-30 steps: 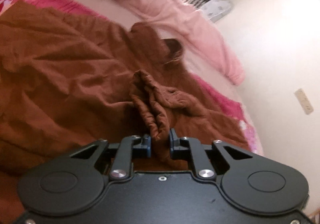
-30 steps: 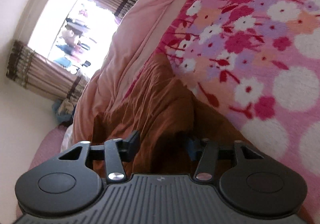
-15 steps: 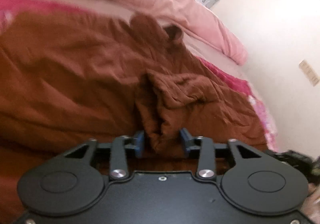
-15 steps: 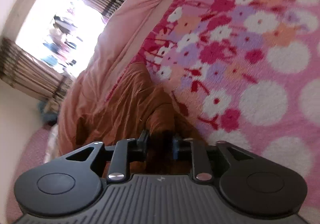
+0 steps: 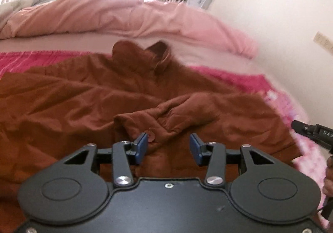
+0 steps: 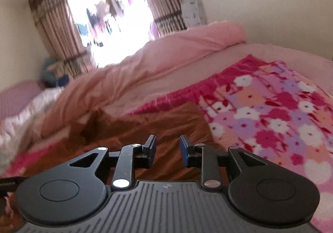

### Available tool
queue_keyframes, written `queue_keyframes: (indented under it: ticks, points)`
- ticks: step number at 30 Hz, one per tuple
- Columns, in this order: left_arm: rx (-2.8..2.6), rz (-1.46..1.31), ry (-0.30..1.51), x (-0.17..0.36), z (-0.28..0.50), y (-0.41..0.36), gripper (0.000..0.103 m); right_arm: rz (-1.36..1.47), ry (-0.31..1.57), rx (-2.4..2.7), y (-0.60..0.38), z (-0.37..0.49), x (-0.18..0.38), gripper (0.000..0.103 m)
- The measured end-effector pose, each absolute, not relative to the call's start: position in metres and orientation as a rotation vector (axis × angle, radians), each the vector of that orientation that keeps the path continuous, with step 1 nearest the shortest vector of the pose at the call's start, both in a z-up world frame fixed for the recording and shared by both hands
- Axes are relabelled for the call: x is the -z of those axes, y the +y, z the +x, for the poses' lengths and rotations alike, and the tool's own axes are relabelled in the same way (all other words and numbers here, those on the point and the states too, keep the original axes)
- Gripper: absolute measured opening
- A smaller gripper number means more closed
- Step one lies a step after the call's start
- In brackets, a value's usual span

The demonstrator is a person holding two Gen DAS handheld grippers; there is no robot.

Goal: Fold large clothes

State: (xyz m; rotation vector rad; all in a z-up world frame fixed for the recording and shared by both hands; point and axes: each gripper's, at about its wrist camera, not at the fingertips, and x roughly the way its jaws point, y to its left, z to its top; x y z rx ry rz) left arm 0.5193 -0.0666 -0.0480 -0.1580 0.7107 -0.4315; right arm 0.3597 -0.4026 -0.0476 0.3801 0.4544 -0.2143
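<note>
Nearest to you, your left gripper (image 5: 168, 145) has its jaws apart with nothing clamped: the folded-in sleeve (image 5: 183, 112) of the brown jacket (image 5: 68, 104) lies just past the fingertips, and its cuff button (image 5: 151, 135) sits right beside the left pad, though contact there is too close to call. Your right gripper (image 6: 167, 151) also stands apart and empty, with brown cloth lying below and beyond the gap rather than between the pads.

By the look of it, you are early in the fold. One sleeve is laid across the body of the jacket, which rests flat but rumpled on the floral blanket (image 6: 270, 112); the collar (image 5: 160, 56) points away from you toward the rolled pink duvet (image 5: 116, 16). What appears left is the other side, then bringing the length together, and smoothing the wrinkles.

Farther off, the other handheld gripper (image 5: 312, 132) shows at the right edge of the left view, clear of the jacket's hem corner. Beyond the duvet stand the bright window (image 6: 110, 16) and its striped curtains (image 6: 54, 31).
</note>
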Motion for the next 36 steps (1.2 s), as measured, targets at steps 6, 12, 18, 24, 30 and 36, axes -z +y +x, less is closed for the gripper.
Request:
queue_keyframes:
  ticks: [6,12,18,24,30,36]
  points:
    - [0.396,-0.186,0.769,0.074,0.54,-0.055,0.052,0.328,0.592,0.306,-0.412,0.387,0.09,0.014]
    - [0.394,-0.224,0.77,0.056,0.531,-0.054,0.049,0.327,0.577,0.296,-0.411,0.379,0.087,0.017]
    - [0.429,-0.159,0.618,0.019,0.479,-0.056,0.049,0.284,0.487,0.235,-0.391,0.341,0.048,0.024]
    - [0.506,-0.106,0.675,0.036,0.469,-0.078,0.05,0.275,0.526,0.208,-0.387,0.334,0.052,0.024]
    - [0.465,-0.07,0.735,0.065,0.488,-0.083,0.05,0.3,0.604,0.247,-0.399,0.349,0.087,0.02]
    - [0.456,-0.075,0.734,0.063,0.486,-0.081,0.05,0.327,0.593,0.238,-0.403,0.348,0.097,0.018]
